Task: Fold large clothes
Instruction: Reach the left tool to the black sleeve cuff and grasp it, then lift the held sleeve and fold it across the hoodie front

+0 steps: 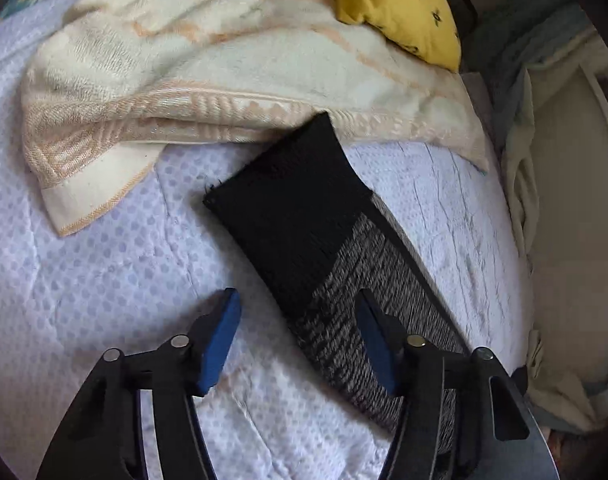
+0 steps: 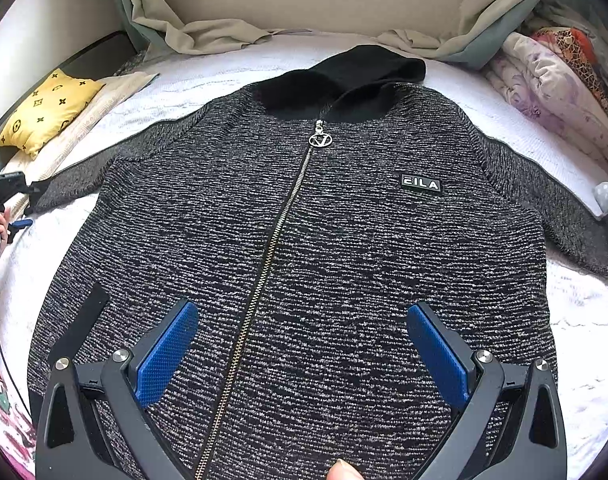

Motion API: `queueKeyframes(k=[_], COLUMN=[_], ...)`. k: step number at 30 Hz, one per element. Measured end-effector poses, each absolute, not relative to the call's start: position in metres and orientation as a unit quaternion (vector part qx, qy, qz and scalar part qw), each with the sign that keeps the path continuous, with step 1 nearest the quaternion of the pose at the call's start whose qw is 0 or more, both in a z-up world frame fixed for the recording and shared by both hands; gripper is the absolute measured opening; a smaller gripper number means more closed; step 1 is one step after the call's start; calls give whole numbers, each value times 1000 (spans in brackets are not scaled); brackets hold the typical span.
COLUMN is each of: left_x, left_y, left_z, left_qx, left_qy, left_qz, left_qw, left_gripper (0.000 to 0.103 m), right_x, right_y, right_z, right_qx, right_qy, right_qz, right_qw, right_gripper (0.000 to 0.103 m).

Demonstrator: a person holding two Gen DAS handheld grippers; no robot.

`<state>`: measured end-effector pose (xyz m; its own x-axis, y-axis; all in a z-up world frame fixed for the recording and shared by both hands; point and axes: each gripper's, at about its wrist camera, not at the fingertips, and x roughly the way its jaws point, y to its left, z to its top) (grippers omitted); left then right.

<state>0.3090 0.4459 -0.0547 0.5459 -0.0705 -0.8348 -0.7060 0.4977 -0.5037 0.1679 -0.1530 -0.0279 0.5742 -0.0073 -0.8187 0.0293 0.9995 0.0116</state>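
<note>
Grey-black marled knit: zip jacket, laid face up and flat on the bed, zip closed, black hood at the far end, both sleeves spread out to the sides.

Left sleeve: long axis slanting from the black cuff, far and toward the picture's left, down to the near right in the left wrist view; lying flat on the white dotted bed cover, cuff tip just beside the edge of a cream towel.

Left gripper: nearer of the two to this sleeve, low over it, fingers part open and straddling one sleeve edge; one blue pad over the marled knit, the other over bare cover; no pad seen pressing the cloth. Sleeve axis roughly along the pointing line, so closing would likely pinch the near sleeve edge.

Right gripper: over the lower body of the jacket, either side of the zip, fingers spread wide, nothing between them gripped.

Beyond: yellow patterned cushion behind the towel; folded bedding at the far right of the bed.
</note>
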Motion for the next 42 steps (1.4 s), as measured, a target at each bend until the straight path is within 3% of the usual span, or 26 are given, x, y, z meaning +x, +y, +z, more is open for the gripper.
queueKeyframes(k=[8,12,16,31,42], left_x=[326,332,328,328,331], left_y=[451,458,471,411,287], left_z=[-61,-65,-73,-1,71], left_qx=[-456,-463,-480,-365,-272], left_qy=[392,379,365,359,362], left_qz=[216,217,215,173,73], left_qw=[769,771,768,841,889], left_gripper=[61,43,11,10,10], right_x=[174,178,180,178,165], right_y=[-158,-158,-160,-165,-187], right_z=[-30,-33,-39,-24,-5], right_qx=[21,21,20,16,34], right_qy=[464,468,473,453,431], right_qz=[-15,-17,-22,-40,-68], right_qw=[885,883,880,890,899], right_gripper=[103,103,103,103,103])
